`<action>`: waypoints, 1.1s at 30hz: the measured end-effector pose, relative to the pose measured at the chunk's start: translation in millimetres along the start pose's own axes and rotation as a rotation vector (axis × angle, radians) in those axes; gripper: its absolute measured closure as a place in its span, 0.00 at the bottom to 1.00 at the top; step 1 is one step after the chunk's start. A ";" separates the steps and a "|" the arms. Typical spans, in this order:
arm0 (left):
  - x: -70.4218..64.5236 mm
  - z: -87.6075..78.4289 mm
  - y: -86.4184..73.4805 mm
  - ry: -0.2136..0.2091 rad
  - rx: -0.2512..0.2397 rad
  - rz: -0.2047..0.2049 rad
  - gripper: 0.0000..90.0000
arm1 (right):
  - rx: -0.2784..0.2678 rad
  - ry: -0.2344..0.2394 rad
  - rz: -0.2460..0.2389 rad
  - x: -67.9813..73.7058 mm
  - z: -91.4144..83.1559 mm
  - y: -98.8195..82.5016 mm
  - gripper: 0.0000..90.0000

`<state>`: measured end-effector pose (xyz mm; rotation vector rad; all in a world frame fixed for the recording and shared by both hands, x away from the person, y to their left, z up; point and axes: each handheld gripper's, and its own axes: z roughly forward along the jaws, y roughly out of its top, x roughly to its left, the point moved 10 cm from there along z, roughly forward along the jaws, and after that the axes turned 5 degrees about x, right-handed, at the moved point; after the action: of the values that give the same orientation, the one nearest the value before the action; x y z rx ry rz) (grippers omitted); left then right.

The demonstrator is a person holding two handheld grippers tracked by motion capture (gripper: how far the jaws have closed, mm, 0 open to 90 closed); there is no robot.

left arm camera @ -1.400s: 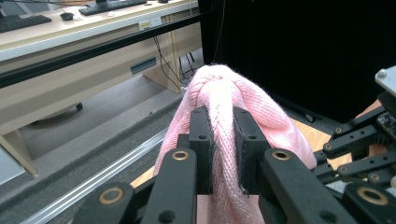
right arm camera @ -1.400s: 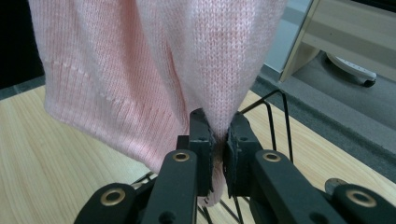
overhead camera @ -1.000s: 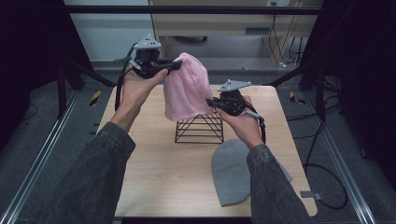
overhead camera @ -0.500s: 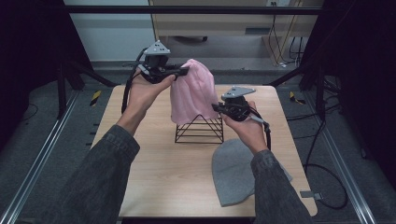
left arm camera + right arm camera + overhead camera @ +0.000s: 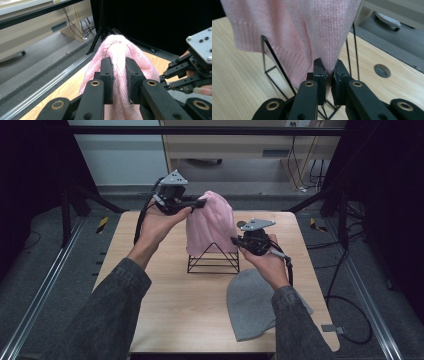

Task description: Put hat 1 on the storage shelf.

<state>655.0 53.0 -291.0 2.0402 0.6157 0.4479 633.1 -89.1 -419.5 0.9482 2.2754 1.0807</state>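
Left gripper [image 5: 197, 203] clenched on the crown of a pink knit beanie [image 5: 210, 227] draped over a black wire stand [image 5: 213, 260]; right gripper [image 5: 236, 240] pinches its lower edge. Soft, light, stretchy fabric likely snags on wire: best held by bunched folds, as here

Both forearms wear dark grey sleeves of a coarse, denim-like cloth, cuffs ending at the wrists. The left gripper [image 5: 199, 202] and the right gripper [image 5: 235, 240] are matt black, each topped behind its jaws by a grey three-cornered plate with dark screw heads near the corners. A black cable trails from the rear of each body. The jaws are flat black blocks on jointed link arms; brass-coloured rings sit at the pivots below them, and small black screws dot the arms. The inner pads look faintly ribbed, though blur makes that uncertain.
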 end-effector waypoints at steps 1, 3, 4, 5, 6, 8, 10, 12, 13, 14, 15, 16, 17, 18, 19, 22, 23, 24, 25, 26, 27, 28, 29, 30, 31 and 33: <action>-0.6 0.0 -1.2 -0.002 0.003 0.001 0.87 | 0.001 -0.006 0.004 -1.1 -0.2 -1.1 0.93; -1.4 -0.2 -2.7 -0.005 0.009 0.002 0.87 | -0.001 -0.002 0.010 -1.2 -0.2 -2.5 0.93; -2.2 0.2 -3.2 -0.008 0.008 0.004 0.87 | 0.003 0.003 0.009 -0.2 0.1 -3.9 0.93; -2.9 0.6 -3.7 -0.008 0.012 0.005 0.87 | 0.004 0.004 0.007 0.0 0.7 -4.7 0.93; -4.0 1.2 -4.2 -0.010 0.014 0.005 0.87 | 0.008 0.002 0.005 0.0 1.4 -5.9 0.93; -6.7 3.4 -5.6 -0.016 0.019 0.010 0.87 | 0.014 0.004 0.011 0.2 2.9 -8.4 0.93; -8.8 5.9 -8.0 -0.017 0.032 0.015 0.87 | 0.025 0.002 0.008 -0.2 5.5 -12.5 0.93; -9.9 7.7 -9.4 -0.019 0.032 0.011 0.87 | 0.029 0.003 0.010 -0.5 6.6 -15.5 0.93; -10.1 8.3 -10.1 -0.021 0.032 0.011 0.87 | 0.029 0.005 0.014 -0.2 7.1 -16.8 0.93; -10.7 8.9 -12.0 -0.025 0.037 0.011 0.87 | 0.029 0.009 0.018 0.1 7.6 -18.4 0.93; -11.2 9.6 -12.9 -0.027 0.036 0.011 0.87 | 0.032 0.011 0.022 0.3 8.6 -20.7 0.93; -11.9 10.5 -14.7 -0.028 0.040 0.012 0.87 | 0.033 0.010 0.017 -0.1 9.3 -21.7 0.93; -12.3 11.2 -16.1 -0.030 0.044 0.013 0.87 | 0.037 0.011 0.020 0.2 10.0 -23.4 0.93; -12.7 11.9 -17.6 -0.030 0.047 0.015 0.87 | 0.041 0.012 0.022 0.3 10.6 -24.6 0.93; -13.2 12.5 -19.3 -0.031 0.054 0.015 0.87 | 0.042 0.013 0.023 0.4 11.4 -26.1 0.93; -15.8 13.7 -23.0 -0.036 0.070 0.022 0.87 | 0.054 0.011 0.022 -0.7 12.8 -30.6 0.93; -17.3 13.7 -23.4 -0.038 0.071 0.024 0.87 | 0.057 0.011 0.025 -0.8 13.1 -31.6 0.92; -18.7 13.8 -23.6 -0.039 0.072 0.028 0.87 | 0.060 0.009 0.022 -1.4 13.1 -32.4 0.92; -19.9 14.1 -23.6 -0.039 0.072 0.030 0.87 | 0.061 0.009 0.022 -1.5 13.2 -32.9 0.92; -20.8 14.6 -23.9 -0.040 0.071 0.030 0.87 | 0.064 0.008 0.020 -1.7 13.6 -33.6 0.92; -21.5 15.8 -25.0 -0.039 0.072 0.028 0.86 | 0.066 0.005 0.018 -2.3 14.1 -34.5 0.92; -21.5 16.7 -26.0 -0.038 0.074 0.024 0.86 | 0.072 0.005 0.018 -2.6 15.1 -36.0 0.92; -21.3 17.9 -27.6 -0.039 0.074 0.019 0.86 | 0.073 0.006 0.017 -2.8 15.8 -36.8 0.92; -21.1 20.4 -31.0 -0.041 0.080 0.016 0.86 | 0.082 0.005 0.022 -3.1 17.9 -40.1 0.92; -21.1 20.4 -31.0 -0.041 0.080 0.016 0.86 | 0.082 0.005 0.022 -3.1 17.9 -40.1 0.92; -20.3 23.4 -35.9 -0.039 0.091 0.014 0.86 | 0.091 0.005 0.023 -3.3 20.2 -43.5 0.92</action>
<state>642.2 41.2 -335.2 2.1360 0.6075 0.3934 631.2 -101.5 -465.9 1.0101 2.3405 0.9975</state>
